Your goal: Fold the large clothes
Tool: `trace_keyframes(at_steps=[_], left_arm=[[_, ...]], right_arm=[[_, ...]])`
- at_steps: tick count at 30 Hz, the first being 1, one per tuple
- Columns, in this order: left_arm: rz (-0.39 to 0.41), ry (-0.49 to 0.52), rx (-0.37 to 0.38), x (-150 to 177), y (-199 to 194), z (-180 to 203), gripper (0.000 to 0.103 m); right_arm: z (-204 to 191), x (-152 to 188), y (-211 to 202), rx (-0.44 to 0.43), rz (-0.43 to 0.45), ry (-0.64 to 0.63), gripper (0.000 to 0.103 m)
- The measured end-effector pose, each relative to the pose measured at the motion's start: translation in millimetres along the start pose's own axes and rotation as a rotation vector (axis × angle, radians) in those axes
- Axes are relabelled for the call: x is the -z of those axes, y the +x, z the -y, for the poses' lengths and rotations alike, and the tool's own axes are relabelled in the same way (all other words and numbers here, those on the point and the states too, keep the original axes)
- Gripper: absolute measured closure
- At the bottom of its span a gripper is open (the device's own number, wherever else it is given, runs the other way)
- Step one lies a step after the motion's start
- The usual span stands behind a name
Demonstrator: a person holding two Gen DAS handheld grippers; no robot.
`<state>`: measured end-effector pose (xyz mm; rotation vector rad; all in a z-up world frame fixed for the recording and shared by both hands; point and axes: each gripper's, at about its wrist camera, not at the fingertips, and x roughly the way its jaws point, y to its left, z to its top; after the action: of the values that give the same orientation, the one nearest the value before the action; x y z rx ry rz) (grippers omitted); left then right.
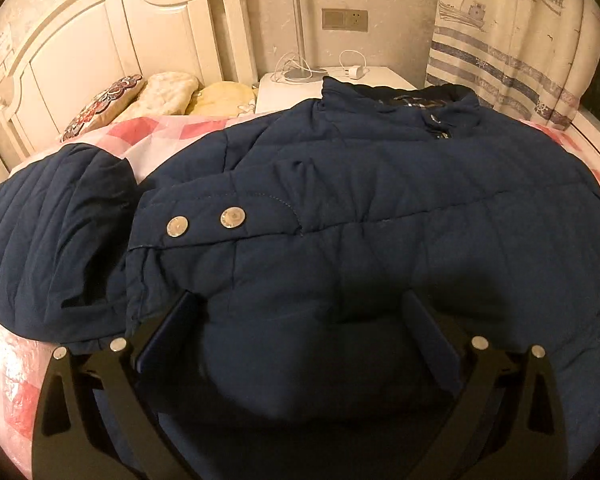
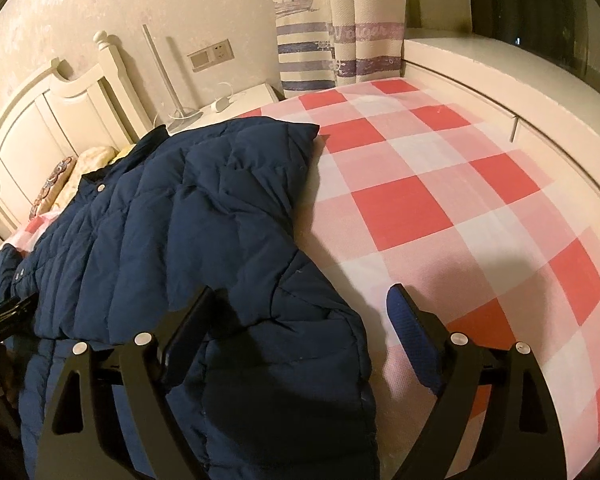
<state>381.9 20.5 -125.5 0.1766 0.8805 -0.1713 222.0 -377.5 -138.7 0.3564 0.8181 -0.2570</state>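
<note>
A navy quilted jacket (image 1: 360,208) lies on the pink checked bed sheet (image 2: 440,200), its collar (image 1: 420,108) toward the nightstand. One sleeve is folded across the body; its cuff with two snap buttons (image 1: 204,222) shows in the left wrist view. My left gripper (image 1: 300,304) hovers open over the jacket's lower part, nothing pinched. My right gripper (image 2: 302,296) is open too, straddling the jacket's right edge (image 2: 332,320): one finger over the fabric, the other over bare sheet. The pads do not press on the cloth. The left gripper (image 2: 8,312) shows at the left edge of the right wrist view.
A white headboard (image 1: 100,52) and pillows (image 1: 156,92) are at the back left. A white nightstand (image 1: 284,88) with a lamp pole and charger stands behind the jacket. A curtain (image 1: 512,48) hangs at the right. Bare sheet stretches right of the jacket up to a white ledge (image 2: 500,80).
</note>
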Motion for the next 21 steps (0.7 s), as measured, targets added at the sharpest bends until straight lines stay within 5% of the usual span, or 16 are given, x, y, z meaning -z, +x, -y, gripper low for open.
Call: trace_keyframes(at_steps=[3,9,12,15,21], left_arm=[[-0.002,0.003,-0.006,-2,4,3,0.002],[-0.009,0.014,-0.024,-4,7,8,0.002],[-0.010,0.013,-0.022,-3,8,8,0.002],[-0.010,0.014,-0.024,-4,8,8,0.002],[-0.012,0.014,-0.025,-4,9,8,0.002]], right_arm=[[-8,-6,-6,0.063,0.000,-0.006,0.019],[-78,-33,-25,0.004,0.117,-0.210,0.015],[-112,-38,-1,-0.003,0.068,-0.315,0.015],[-134,-29,56,0.000,-0.141,-0.403,0.012],[-130,-45,44,0.007,-0.126,-0.339,0.006]])
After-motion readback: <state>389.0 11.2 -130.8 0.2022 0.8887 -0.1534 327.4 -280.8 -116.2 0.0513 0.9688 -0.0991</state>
